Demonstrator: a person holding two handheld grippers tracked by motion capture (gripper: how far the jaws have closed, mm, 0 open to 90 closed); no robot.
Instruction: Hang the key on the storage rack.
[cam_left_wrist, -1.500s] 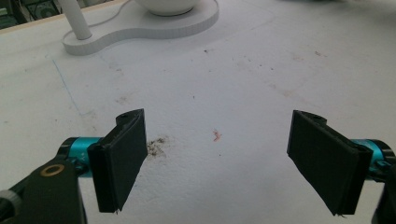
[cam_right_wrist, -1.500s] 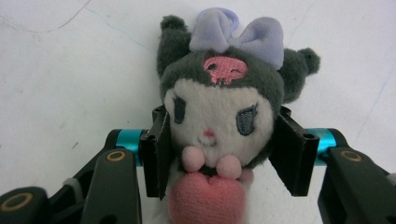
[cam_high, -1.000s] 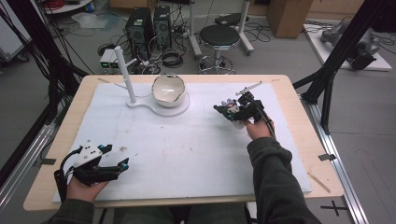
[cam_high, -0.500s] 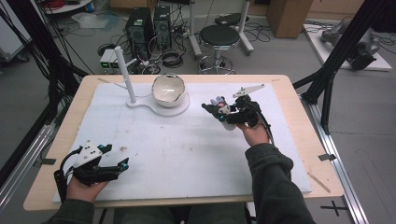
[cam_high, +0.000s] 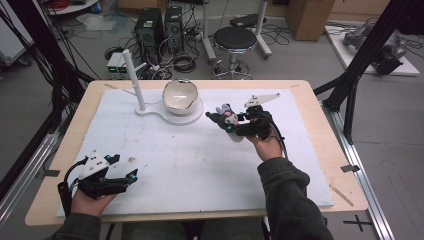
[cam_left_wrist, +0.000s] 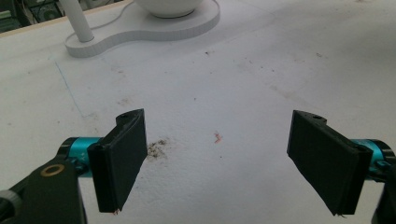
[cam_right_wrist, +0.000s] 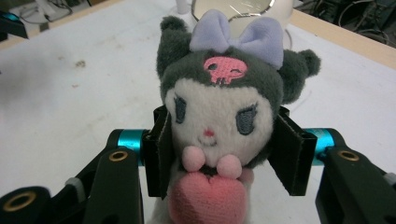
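The plush (cam_right_wrist: 217, 126) sits clamped in my right gripper (cam_right_wrist: 219, 149), the two black pads pressing in on either side of its white face. In the right gripper view I see a grey hood with two ears, a lilac bow on top, a pink skull mark on the forehead, and a pink heart under two small pink paws. It faces the camera, upright between the jaws. In the high view the plush (cam_high: 225, 113) is held above the white mat (cam_high: 200, 165), right of centre, with the right gripper (cam_high: 231, 120) pointing left toward the bowl (cam_high: 180, 96). Plush and bowl are near each other but apart.

The bowl rests on a white stand (cam_high: 167, 116) with a round base and a thin upright post (cam_high: 134, 79) at its left end. The bowl's inside looks glossy.

My left gripper (cam_high: 131, 176) lies low at the near-left corner of the mat, well apart from the plush. In the left gripper view its jaws stand wide, nothing between them, just the mat (cam_left_wrist: 243, 84) with a few dirty specks. The stand (cam_left_wrist: 140, 29) shows at the top of that view.

The mat covers a wooden table (cam_high: 327, 145).
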